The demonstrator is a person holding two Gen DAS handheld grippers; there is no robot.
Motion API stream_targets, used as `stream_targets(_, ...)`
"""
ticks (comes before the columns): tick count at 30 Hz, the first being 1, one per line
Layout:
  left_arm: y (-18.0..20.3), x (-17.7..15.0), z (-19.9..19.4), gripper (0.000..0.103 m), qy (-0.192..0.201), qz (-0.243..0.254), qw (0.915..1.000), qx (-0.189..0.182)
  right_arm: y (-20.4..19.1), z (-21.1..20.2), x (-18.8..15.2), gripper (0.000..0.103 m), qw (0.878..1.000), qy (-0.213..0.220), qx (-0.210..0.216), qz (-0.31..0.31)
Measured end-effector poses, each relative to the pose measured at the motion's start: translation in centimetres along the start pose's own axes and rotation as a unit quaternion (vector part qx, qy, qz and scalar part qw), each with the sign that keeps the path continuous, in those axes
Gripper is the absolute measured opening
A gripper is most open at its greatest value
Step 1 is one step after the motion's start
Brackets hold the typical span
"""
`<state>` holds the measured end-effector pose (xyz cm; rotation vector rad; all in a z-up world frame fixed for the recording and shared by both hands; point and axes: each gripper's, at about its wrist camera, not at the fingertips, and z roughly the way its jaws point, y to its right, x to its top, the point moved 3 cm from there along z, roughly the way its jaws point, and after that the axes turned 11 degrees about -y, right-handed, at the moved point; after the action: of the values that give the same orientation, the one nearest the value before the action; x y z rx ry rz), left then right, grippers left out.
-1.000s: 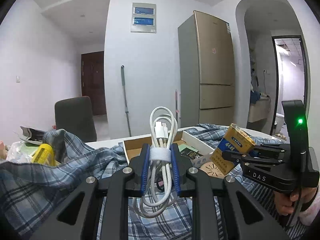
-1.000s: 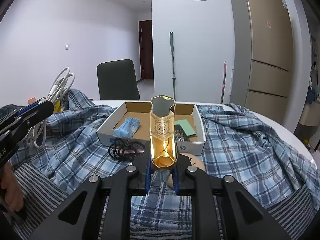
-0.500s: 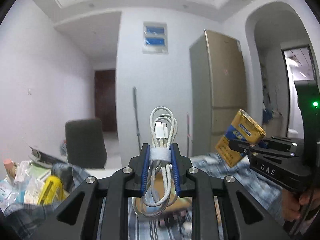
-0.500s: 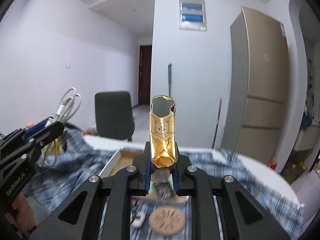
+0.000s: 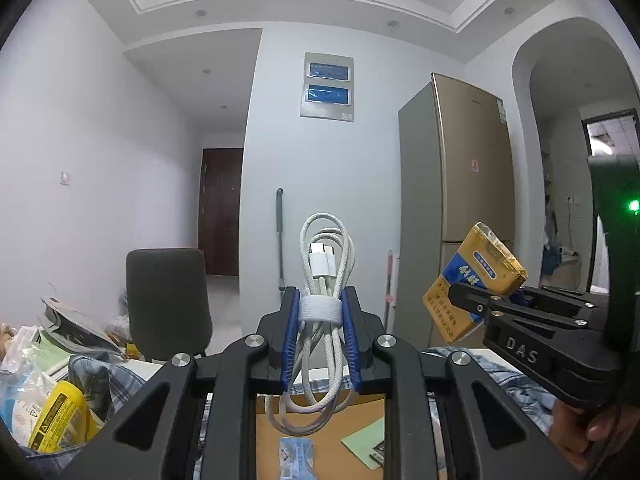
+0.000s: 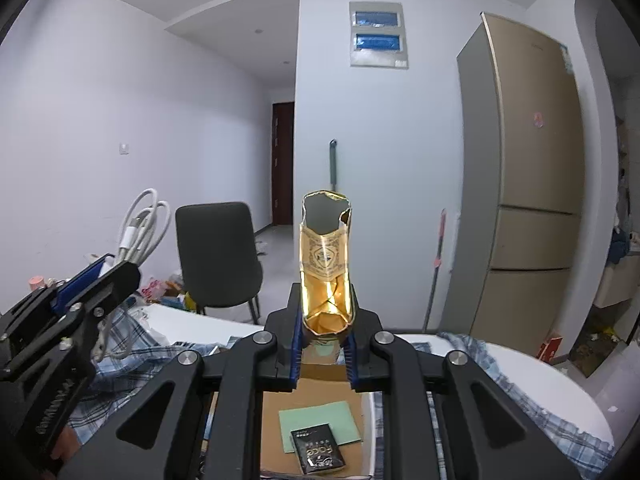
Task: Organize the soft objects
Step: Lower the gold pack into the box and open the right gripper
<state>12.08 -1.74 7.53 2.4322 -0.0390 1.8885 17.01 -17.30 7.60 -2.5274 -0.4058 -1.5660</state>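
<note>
Clamping a coiled white cable between its blue pads, the left gripper holds the bundle upright by its white strap, loops sticking up above the fingers and hanging down below them. Just beside it, the right gripper is squeezed on a crumpled gold packet, open at its torn top and standing upright in the jaws; from the left camera the same packet shows a yellow face with a blue label, tilted. A hand grips the right tool's handle at the lower edge of the left view.

Beneath both tools lies an open cardboard box resting on a blue plaid cloth spread over a white table. Inside the box I can see a pale green card, a small black packet lying partly on it, and a little blue packet. Off to the left sits a yellow bottle among papers and bags.

Further back stands a dark chair, then a mop handle against the white wall, a gold fridge and a dark door.
</note>
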Motion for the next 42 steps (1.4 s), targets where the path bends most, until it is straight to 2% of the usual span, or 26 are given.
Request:
stream_targets(7,-0.1,-2.0,3.3,0.022,-0.035,0.003,0.9994,0.001,0.2,2.8,-1.8,0.016,0.999,-0.031,0.018,0.002)
stream_targets(11,-0.1,-3.2,4.6,0.022,-0.058,0.02,0.9981,0.007,0.2,4.5,-2.7,0.016,0.997,-0.064,0.05,0.004)
stream_targets(15,-0.9,-4.1,5.8,0.022,-0.085,0.009,0.9963,0.001,0.4,6.5,-3.7,0.016,0.991,-0.108,0.074,0.011)
stream_targets(20,-1.6,-4.8,7.3,0.022,-0.106,0.001,0.9943,-0.002,0.4,8.6,-5.6,0.016,0.986,-0.146,0.079,0.013)
stream_targets(37,-1.7,-5.7,7.7,0.022,-0.117,0.003,0.9931,0.003,-0.4,11.3,-8.5,0.016,0.973,-0.207,0.099,0.008)
stream_targets(40,-1.7,-5.7,7.7,0.022,-0.118,0.003,0.993,0.0,-0.2,11.4,-8.5,0.027,0.973,-0.209,0.093,0.01)
stream_targets(41,-1.6,-5.6,7.6,0.022,-0.119,0.004,0.9929,0.0,-0.2,11.5,-8.5,0.049,0.973,-0.209,0.092,0.011)
stream_targets(42,-1.6,-5.6,7.6,0.022,-0.119,0.005,0.9928,0.0,-0.1,11.5,-8.5,0.079,0.974,-0.207,0.091,0.014)
